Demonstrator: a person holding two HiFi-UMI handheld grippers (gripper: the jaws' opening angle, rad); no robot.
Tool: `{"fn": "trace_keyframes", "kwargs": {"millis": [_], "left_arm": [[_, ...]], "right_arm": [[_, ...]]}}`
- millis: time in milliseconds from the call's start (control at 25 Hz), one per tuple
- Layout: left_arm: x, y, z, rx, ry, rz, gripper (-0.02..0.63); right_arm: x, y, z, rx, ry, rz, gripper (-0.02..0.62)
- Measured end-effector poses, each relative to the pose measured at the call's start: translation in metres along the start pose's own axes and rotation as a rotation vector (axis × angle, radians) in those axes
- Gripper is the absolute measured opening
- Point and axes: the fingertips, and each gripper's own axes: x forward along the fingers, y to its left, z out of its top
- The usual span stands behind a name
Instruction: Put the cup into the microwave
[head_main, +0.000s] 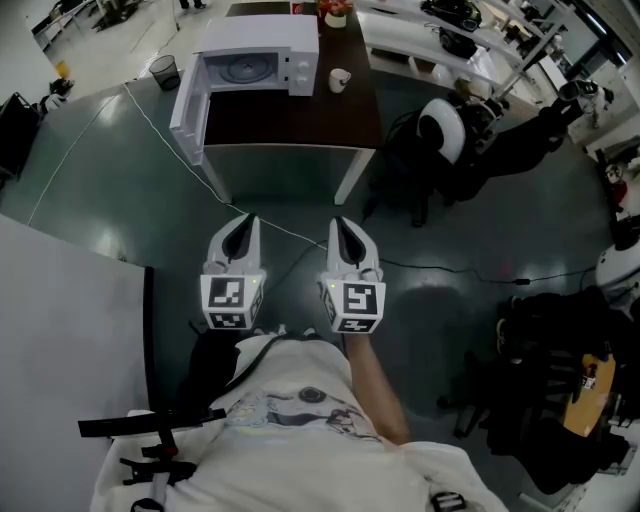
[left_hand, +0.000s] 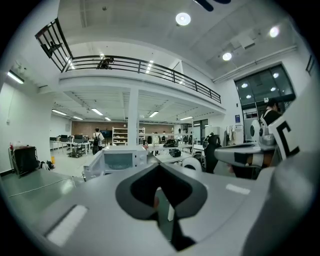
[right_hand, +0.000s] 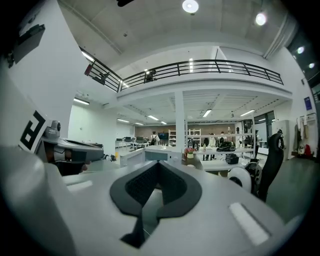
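A white microwave (head_main: 258, 60) stands on a dark table (head_main: 300, 120) with its door (head_main: 188, 105) swung open to the left. A small white cup (head_main: 339, 79) sits on the table just right of the microwave. Both grippers hang side by side close to my body, well short of the table. My left gripper (head_main: 240, 232) is shut with nothing in it, and my right gripper (head_main: 343, 232) is shut and empty too. In the left gripper view the left gripper (left_hand: 162, 200) points toward the microwave (left_hand: 117, 160). The right gripper (right_hand: 150, 200) faces the microwave (right_hand: 155, 155) far ahead.
A black office chair with a white headrest (head_main: 440, 130) stands right of the table. A round bin (head_main: 165, 71) sits at the far left. A thin cable (head_main: 180, 150) runs across the floor. A white panel (head_main: 60, 300) is at my left, dark bags (head_main: 560, 370) at my right.
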Motion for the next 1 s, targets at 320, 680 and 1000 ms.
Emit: {"fn": "trace_keyframes", "kwargs": {"millis": [320,680,1000], "left_arm": [[0.01,-0.016,0.003,-0.005,-0.016,-0.005,0.0],[0.037,-0.04,-0.004,-0.033,-0.009,-0.001,0.0],[0.018,-0.067,-0.013,-0.054,0.034,0.02,-0.002]], "right_arm": [[0.003,-0.001,0.004,-0.007,-0.016,0.034,0.0],[0.011,-0.021,-0.004,-0.017,-0.017,0.07,0.0],[-0.025,-0.035,-0.003,0.004,-0.008,0.099,0.0]]}}
